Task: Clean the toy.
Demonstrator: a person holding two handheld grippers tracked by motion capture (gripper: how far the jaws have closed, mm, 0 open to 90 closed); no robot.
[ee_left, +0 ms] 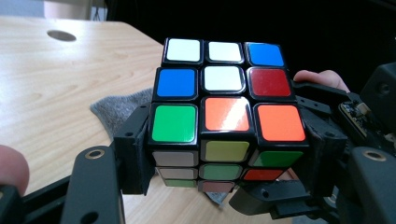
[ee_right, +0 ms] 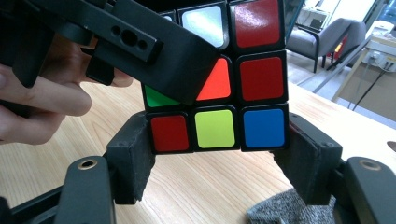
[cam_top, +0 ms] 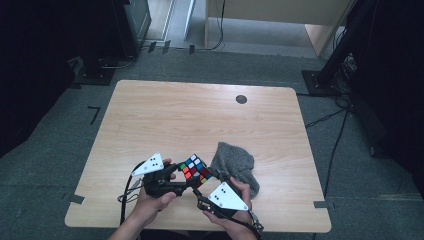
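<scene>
A scrambled colour cube (cam_top: 195, 170) is held above the table's near edge between both grippers. My left gripper (cam_top: 186, 181) comes in from the left and is shut on it. In the left gripper view its pads (ee_left: 135, 154) press the cube (ee_left: 224, 116) on two opposite sides, under a white, blue, red, orange and green face. My right gripper (cam_top: 206, 184) meets the cube from the near right. In the right gripper view its pads (ee_right: 133, 158) sit against the red, yellow and blue row of the cube (ee_right: 217, 128), shut on it. The left gripper's black jaw covers that cube's upper left.
A grey cloth (cam_top: 235, 162) lies crumpled on the wooden table (cam_top: 200, 115) just right of the cube, beneath the right gripper. A round cable hole (cam_top: 241, 99) sits near the table's far edge. Chairs and desks stand in the background of the right gripper view.
</scene>
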